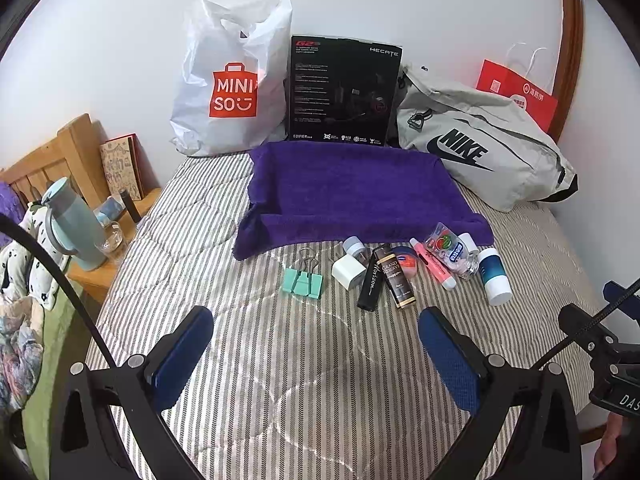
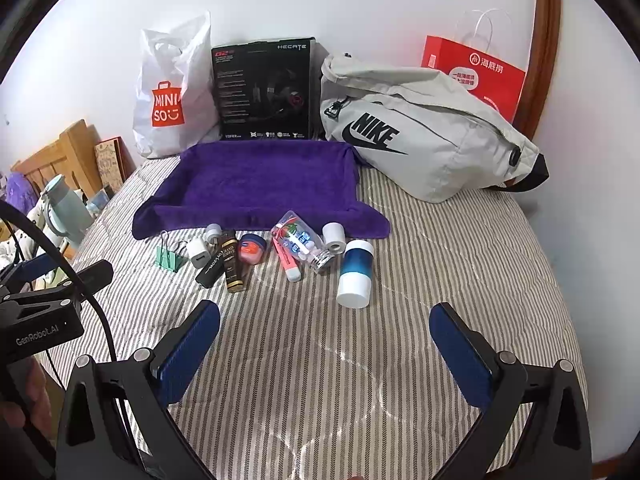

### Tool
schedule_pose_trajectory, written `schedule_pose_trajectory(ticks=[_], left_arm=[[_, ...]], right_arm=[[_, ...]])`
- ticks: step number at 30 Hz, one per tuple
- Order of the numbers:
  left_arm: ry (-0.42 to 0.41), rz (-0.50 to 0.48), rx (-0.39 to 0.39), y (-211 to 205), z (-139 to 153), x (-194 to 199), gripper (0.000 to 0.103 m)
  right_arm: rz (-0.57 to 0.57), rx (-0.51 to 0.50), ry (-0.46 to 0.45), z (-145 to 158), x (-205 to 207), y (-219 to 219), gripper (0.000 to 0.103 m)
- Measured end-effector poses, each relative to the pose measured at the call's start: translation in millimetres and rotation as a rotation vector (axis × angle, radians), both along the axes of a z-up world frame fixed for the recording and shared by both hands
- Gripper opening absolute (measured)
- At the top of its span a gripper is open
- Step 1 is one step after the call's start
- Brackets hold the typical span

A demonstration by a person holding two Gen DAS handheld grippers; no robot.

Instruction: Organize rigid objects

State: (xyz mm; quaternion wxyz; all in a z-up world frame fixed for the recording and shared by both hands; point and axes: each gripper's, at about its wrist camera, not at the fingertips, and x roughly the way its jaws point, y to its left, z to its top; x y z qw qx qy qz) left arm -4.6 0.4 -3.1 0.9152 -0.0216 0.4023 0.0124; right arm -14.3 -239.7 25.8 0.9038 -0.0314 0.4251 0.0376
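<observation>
striped bed cover (image 2: 440,280) under everything, purple towel tray (image 2: 260,184) sitting empty by the wall, both grippers, left gripper (image 1: 316,344) and right gripper (image 2: 324,340), hovering spread wide with nothing held, little stuff lined up just in front of the tray, blue-and-white bottle (image 2: 355,274), mint binder clip (image 1: 302,280), white charger (image 1: 347,272)

Both cams sit low over the near part of the bed (image 1: 304,360), looking forward toward the far edge by the wall. The left wrist view sits further left, catching the nightstand (image 1: 92,272) side; the right wrist view sits further right. Both share the purple towel (image 1: 352,192), the row of small items and the bags behind. Each cam catches the other claw at its edge.
</observation>
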Motion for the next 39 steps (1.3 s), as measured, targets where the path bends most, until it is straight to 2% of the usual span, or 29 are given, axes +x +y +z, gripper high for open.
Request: schedule_pose_trajectory(ticks=[39], left_arm=[[0.010, 0.001, 0.008, 3.4, 2.6, -2.1, 0.103]], right_arm=[[-0.003, -0.012, -0.003, 0.1, -3.9, 1.3, 0.103]])
